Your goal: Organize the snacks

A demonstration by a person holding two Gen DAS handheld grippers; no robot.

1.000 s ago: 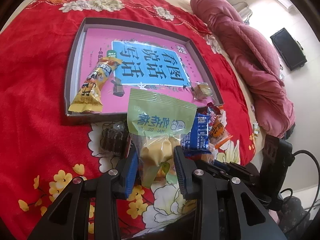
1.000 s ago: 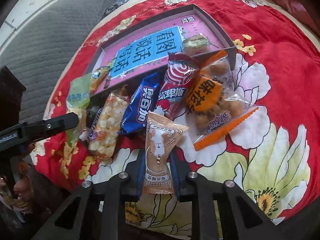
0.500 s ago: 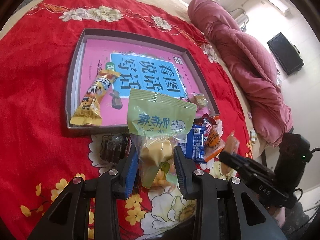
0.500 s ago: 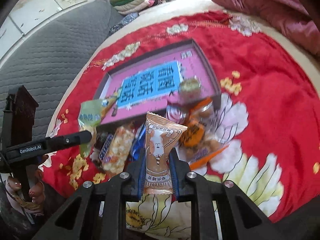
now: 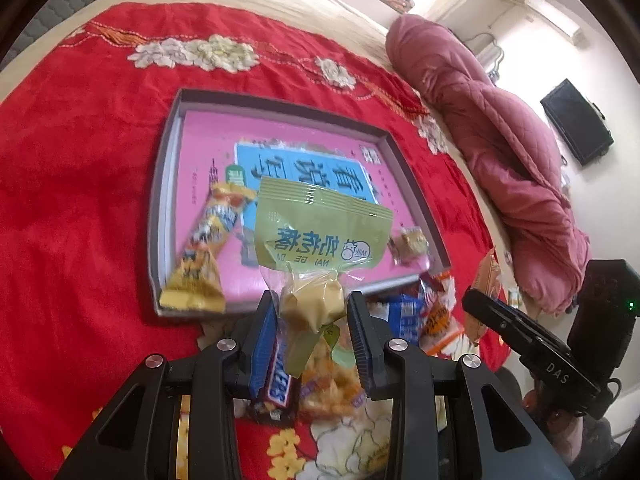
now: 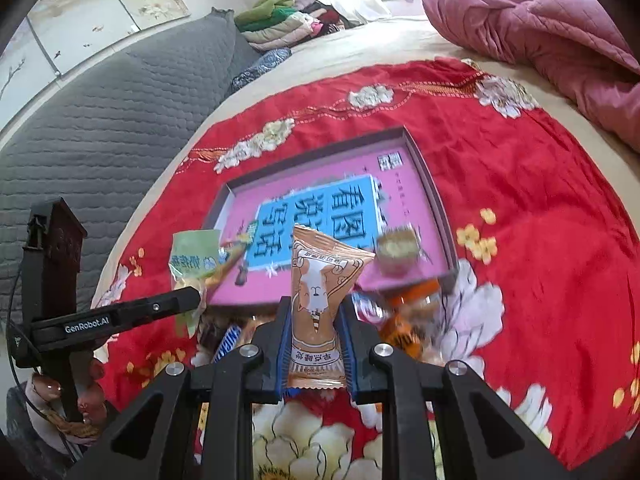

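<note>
Both grippers have risen off the red floral blanket [image 6: 540, 208] since a second ago, each carrying its packet up from the pile; the shallow tray [image 5: 404, 168] with the pink printed sheet now sits lower and smaller in the two views.

Left gripper [image 5: 312, 312] is closed to a narrow gap on the lumpy clear lower half of the green milk-candy bag [image 5: 320, 232], whose green header stands up in front of the tray; right gripper [image 6: 314, 336] is nearly fully closed on the orange packet with a cartoon animal [image 6: 320, 292], held upright above the near edge of the tray.

As for progress, the job looks early to middling; inside the tray lie only a yellow wrapped bar [image 5: 204, 256] at its left and a small wrapped cake [image 5: 410, 242] near its right corner, with a small dark piece between them that I cannot identify; outside it, on the blanket just below the tray's near wall, a heap remains: a Snickers bar [image 5: 274, 384], a popcorn-like clear bag [image 5: 328, 380], a blue packet [image 5: 406, 314], an orange-and-clear bag [image 6: 404, 332].

Next, by my reckoning, both held packets go forward and down into the tray's open pink floor, then the heap follows piece by piece.
</note>
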